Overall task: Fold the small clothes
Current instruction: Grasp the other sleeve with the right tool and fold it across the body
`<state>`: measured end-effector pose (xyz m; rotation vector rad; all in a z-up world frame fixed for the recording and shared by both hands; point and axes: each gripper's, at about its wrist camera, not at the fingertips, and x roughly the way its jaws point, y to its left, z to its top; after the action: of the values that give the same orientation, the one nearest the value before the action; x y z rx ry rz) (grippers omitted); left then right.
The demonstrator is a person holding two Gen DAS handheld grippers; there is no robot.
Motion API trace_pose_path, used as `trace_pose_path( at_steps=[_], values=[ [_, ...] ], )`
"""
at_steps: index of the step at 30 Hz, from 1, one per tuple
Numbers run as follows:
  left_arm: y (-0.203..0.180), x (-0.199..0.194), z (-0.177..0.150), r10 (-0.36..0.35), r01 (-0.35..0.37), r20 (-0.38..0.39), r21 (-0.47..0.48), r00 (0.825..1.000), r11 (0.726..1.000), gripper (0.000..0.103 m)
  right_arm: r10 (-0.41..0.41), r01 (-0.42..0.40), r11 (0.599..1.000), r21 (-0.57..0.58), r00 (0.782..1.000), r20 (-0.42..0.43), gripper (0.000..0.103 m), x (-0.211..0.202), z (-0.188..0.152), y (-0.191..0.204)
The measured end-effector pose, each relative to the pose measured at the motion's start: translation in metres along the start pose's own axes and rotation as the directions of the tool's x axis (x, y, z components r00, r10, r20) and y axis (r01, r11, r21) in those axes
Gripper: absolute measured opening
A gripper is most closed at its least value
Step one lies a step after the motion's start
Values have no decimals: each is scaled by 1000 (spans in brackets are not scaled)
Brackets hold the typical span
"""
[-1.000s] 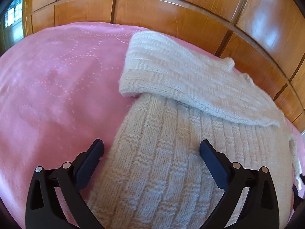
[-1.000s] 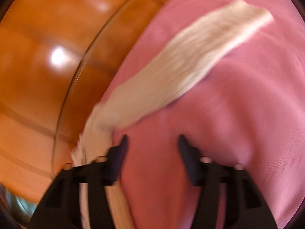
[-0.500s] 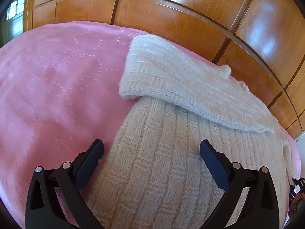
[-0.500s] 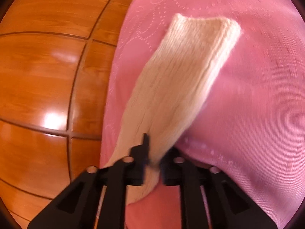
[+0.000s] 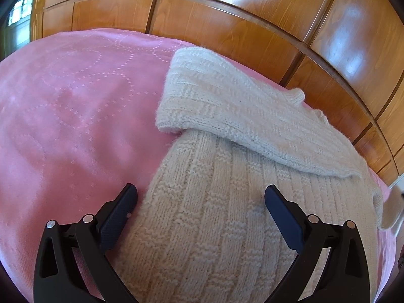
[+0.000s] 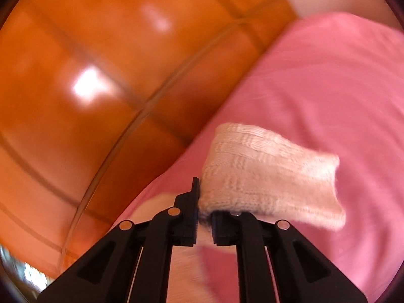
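Clearly, the right hand-held gripper [image 6: 204, 209] is clamped tight on a fold of the cream knitted sweater [image 5: 214, 222], and a sleeve [image 6: 272, 176] hangs from its closed jaws above the pink blanket [image 5: 70, 116]. That view is blurred. Over the sweater's body, the left hand-held gripper [image 5: 200, 197] stands wide apart, its fingers [image 5: 282, 212] straddling the knit's near edge without pinching it. The sweater lies on the blanket beside the glossy wooden panelling [image 5: 227, 22], with another sleeve [image 5: 247, 111] folded across it.
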<state>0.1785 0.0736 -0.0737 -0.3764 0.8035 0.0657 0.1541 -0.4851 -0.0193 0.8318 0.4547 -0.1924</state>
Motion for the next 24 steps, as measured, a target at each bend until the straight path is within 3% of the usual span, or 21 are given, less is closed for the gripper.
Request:
trace_pose_path(
  at_steps=[2, 7, 10, 12, 13, 14, 16, 18, 19, 22, 24],
  values=[
    [1, 0, 0, -2, 2, 1, -1, 1000, 1000, 99, 17, -19, 995, -95, 1000, -20, 7, 11, -13, 35],
    [0, -1, -1, -6, 6, 4, -4, 1000, 1000, 99, 70, -101, 939, -328, 992, -104, 7, 35, -71, 121],
    [0, -1, -1, -7, 8, 6, -8, 1000, 1000, 99, 70, -135, 898, -419, 983, -167, 8, 49, -105, 148],
    [0, -1, -1, -10, 10, 7, -11, 1000, 1000, 99, 26, -135, 866, -482, 974, -225, 15, 60, -133, 159],
    [0, -1, -1, -11, 11, 7, -12, 1000, 1000, 99, -3, -129, 853, -505, 968, -252, 30, 69, -142, 160],
    [0, -1, -1, -11, 11, 7, -13, 1000, 1000, 99, -24, -124, 845, -519, 963, -269, 57, 74, -151, 162],
    [0, -1, -1, -11, 11, 7, -14, 1000, 1000, 99, -83, -91, 820, -566, 958, -275, 79, 77, -169, 154],
    [0, -1, -1, -11, 11, 7, -13, 1000, 1000, 99, -120, -47, 793, -608, 965, -232, 85, 65, -177, 142],
    [0, -1, 0, -9, 9, 6, -12, 1000, 1000, 99, -124, -32, 794, -607, 969, -213, 94, 65, -173, 134],
    [-1, -1, 0, -6, 6, 3, -12, 1000, 1000, 99, -138, 90, 838, -538, 989, -49, 101, 35, -156, 107],
    [-2, -1, 1, 1, -1, -1, -8, 1000, 1000, 99, -213, 216, 871, -440, 975, 58, 101, 21, -148, 86]
  ],
)
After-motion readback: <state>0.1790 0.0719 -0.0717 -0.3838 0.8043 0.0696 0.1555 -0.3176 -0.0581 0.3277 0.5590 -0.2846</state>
